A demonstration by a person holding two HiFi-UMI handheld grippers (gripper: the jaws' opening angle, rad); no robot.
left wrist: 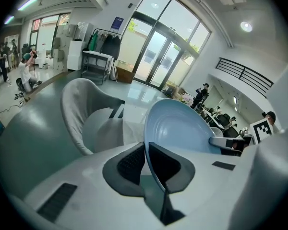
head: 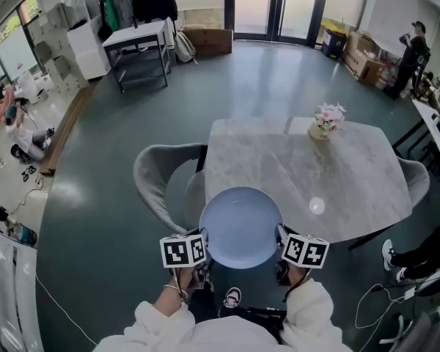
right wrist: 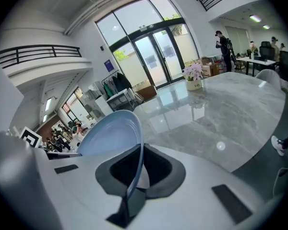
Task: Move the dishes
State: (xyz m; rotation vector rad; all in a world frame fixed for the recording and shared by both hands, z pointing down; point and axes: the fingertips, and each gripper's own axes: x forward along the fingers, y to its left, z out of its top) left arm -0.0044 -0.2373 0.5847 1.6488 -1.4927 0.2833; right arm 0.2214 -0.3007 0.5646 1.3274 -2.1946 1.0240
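The round pale-blue plate (head: 240, 226) hangs at the near edge of the grey marble-topped table (head: 337, 174), its far half over the stone and its near half out over the floor; from the head view it may be just clear of the top, though contact cannot be ruled out from this angle. It is carried at two opposite points of its rim. The left gripper (head: 204, 257) has the left edge and the right gripper (head: 281, 255) has the right edge; in each gripper view the dark fingers (left wrist: 130, 163) stand narrow, pressed on either face of the thin rim, so both are clamped on the plate and on nothing else.

The plate looks like glazed ceramic; I judge it stiff, moderately heavy for its thickness, smooth enough to slide in rubber pads, and liable to chip or crack if it meets the stone edge-first. The rim is the sensible place to hold it, since the shallow bowl offers no purchase; two holds straight across from each other keep it from pivoting, whereas one alone would let it droop. It should go down flat and gently.

Near the far edge of the table stands a small pot of pink and white flowers (head: 327, 120), well apart from the plate; a grey shell chair (head: 158, 174) sits just beside the table's left side.
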